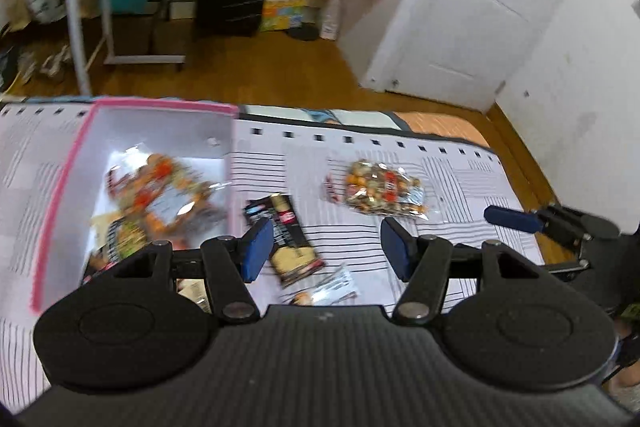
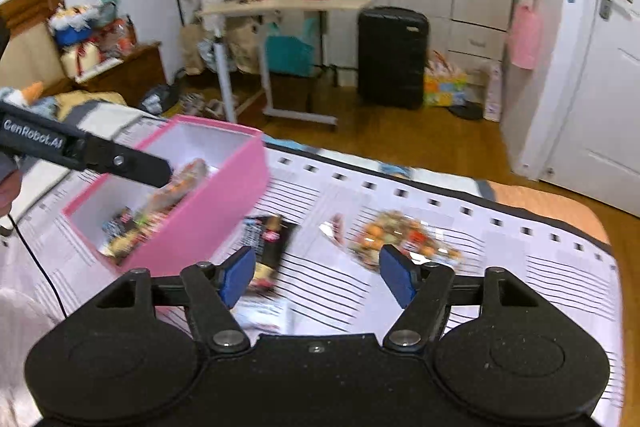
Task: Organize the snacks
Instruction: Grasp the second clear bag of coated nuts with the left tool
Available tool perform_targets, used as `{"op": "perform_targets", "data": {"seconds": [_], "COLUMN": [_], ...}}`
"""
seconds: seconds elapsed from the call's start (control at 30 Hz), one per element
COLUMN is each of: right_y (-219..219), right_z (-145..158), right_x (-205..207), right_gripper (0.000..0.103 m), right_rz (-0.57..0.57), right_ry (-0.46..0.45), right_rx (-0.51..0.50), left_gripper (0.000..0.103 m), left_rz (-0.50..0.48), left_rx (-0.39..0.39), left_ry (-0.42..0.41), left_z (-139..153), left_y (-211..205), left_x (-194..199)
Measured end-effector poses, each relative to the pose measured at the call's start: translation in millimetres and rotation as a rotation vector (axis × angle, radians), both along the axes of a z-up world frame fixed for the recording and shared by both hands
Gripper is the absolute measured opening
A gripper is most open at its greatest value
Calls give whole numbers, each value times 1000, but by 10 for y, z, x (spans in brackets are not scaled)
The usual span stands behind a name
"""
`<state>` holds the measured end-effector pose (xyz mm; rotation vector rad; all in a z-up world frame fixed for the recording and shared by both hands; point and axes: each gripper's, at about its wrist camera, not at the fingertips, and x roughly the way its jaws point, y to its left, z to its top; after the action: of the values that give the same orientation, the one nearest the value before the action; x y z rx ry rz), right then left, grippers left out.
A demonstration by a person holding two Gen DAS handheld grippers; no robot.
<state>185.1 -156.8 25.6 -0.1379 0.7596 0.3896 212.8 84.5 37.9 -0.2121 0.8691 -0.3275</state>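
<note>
both tongs (image 1: 326,247) (image 2: 316,277) released, empty, dark snack pack (image 1: 286,239) beside pink box (image 2: 200,223)

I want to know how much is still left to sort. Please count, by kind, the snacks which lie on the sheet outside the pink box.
dark packet with gold: 1
clear bag of mixed snacks: 1
small red-and-white piece: 1
silvery packet: 1
Total: 4
The snacks inside the pink box are too blurred to count.
</note>
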Motion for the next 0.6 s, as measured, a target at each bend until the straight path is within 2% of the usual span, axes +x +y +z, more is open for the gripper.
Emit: {"op": "perform_targets", "data": {"seconds": [0.1, 0.17, 0.3, 0.43, 0.5, 0.6], "right_y": [-135, -251, -484, -701, -765, -813], "right_z": [-62, -144, -427, -701, -835, -1025], "right_x": [70, 140, 357, 586, 709, 900], "right_gripper": [80, 85, 87, 87, 87, 87], "right_rz": [-13, -19, -42, -45, -33, 8], "right_ry": [20, 35, 79, 104, 120, 135], "right_rx": [-41, -57, -76, -61, -55, -98], "left_gripper": [62, 62, 62, 62, 61, 61], "left_rz": [-57, -68, -53, 28, 60, 127], "left_rx": [-11, -25, 20, -30, -29, -38], "left_ry": [10, 21, 44, 126, 164, 203], "left_z": [-63, -144, -427, -834, -1035, -1287], "left_y": [-283, -433, -782, -921, -972, -1010], "left_x": [216, 384, 769, 1129, 1285, 1527]}}
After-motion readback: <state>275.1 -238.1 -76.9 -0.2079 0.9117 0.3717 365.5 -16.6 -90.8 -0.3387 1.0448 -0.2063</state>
